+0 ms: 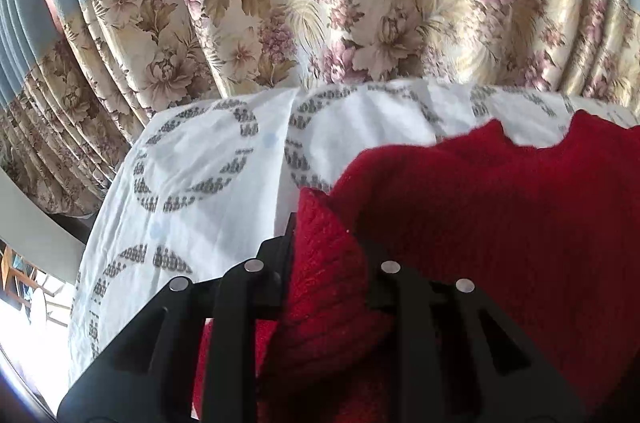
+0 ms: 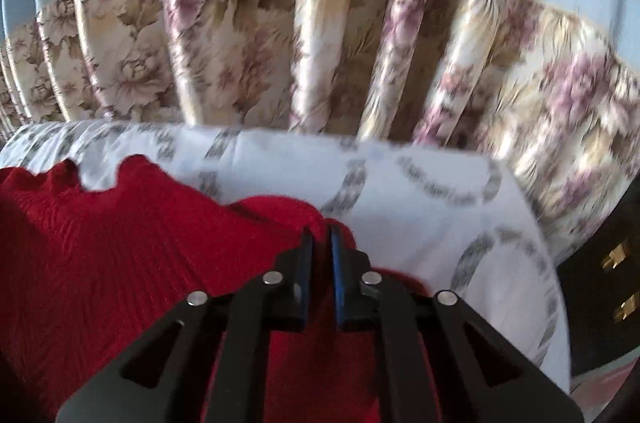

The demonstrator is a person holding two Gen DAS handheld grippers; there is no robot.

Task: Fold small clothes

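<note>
No brand, label or readable writing showed anywhere in either view. The surface was a bed [image 1: 208, 183] covered with a white sheet printed with grey rings made of small marks. Behind it, from 10 to 2 o'clock in both views, hung a pleated curtain [image 1: 320, 3] with a plain blue upper part and a cream floral band of pink and tan blossoms below. Bright daylight came in at 8 o'clock in the left wrist view.

The red knitted garment [image 1: 500, 203] lay on the sheet, its wavy far edge toward the curtain; its ribs ran roughly from the cameras toward that edge, though its full outline and long axis could not be made out.

The left tongs [image 1: 328, 235] were clamped on a bunched fold of the red knit, which filled the gap between the fingers. The right tongs [image 2: 321, 243] were drawn together on a thin edge of the same garment at its right side; that view was blurred.
</note>
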